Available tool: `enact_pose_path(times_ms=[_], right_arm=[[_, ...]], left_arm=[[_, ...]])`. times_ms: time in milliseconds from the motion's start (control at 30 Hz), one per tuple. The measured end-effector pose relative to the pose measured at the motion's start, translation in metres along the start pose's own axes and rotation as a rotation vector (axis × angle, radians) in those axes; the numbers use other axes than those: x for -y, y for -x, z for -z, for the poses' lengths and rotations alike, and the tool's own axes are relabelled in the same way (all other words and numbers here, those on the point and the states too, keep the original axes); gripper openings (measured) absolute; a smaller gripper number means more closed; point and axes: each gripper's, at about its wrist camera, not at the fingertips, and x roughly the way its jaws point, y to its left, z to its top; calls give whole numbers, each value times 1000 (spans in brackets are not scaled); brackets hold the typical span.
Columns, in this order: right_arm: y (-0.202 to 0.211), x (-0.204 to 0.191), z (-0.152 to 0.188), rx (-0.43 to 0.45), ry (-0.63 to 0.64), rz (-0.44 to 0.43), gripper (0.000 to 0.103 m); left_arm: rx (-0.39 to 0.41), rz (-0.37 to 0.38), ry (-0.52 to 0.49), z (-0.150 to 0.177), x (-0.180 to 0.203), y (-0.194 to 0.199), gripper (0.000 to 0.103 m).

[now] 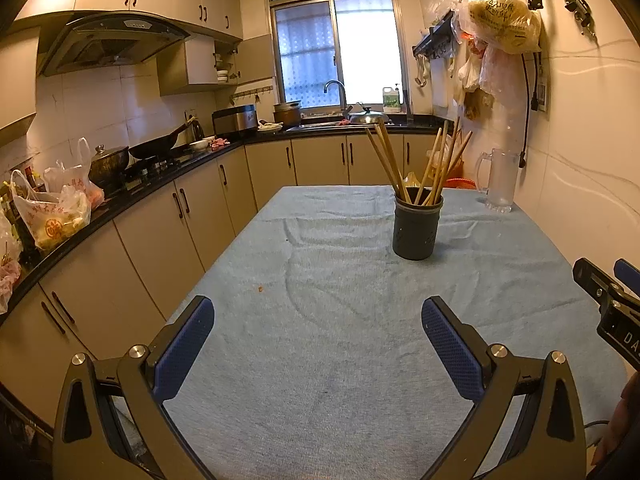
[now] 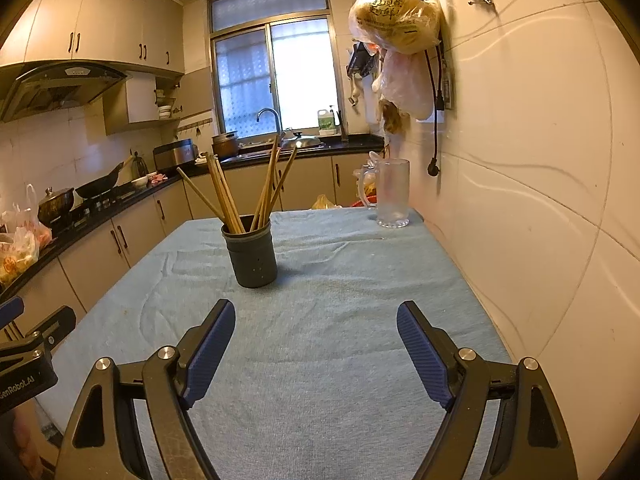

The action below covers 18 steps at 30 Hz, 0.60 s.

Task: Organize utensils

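On the table's blue cloth (image 1: 320, 360), toward its far end, stands a dark holder (image 1: 417, 227) with wooden chopsticks (image 1: 416, 164) fanning up out of it in two loose bunches. Both tools hover low over the near end of the table, side by side and pointing forward along it, level with the surface and well apart from the holder. Each is spread wide with nothing between its blue pads: the left gripper (image 1: 318, 316) shows only bare cloth in its gap, and the right gripper (image 2: 316, 320) the same. From the left camera the right tool's black body pokes in at the right edge; from the right camera the left tool sits at the lower left edge. A clear glass mug (image 2: 390, 194) stands at the far right corner beside the wall
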Motion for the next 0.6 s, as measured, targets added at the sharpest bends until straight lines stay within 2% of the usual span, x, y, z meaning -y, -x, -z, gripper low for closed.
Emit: enact_pose_path(times_ms=[433,600], right_arm=[[-27,-11,7,-63,45,-18,88],[-47,-15,10,-112,57,-23,88]], left_arm=[[-66,22,11,5,-2,-31,103],[-119,51,21,7,-2,-53,103]])
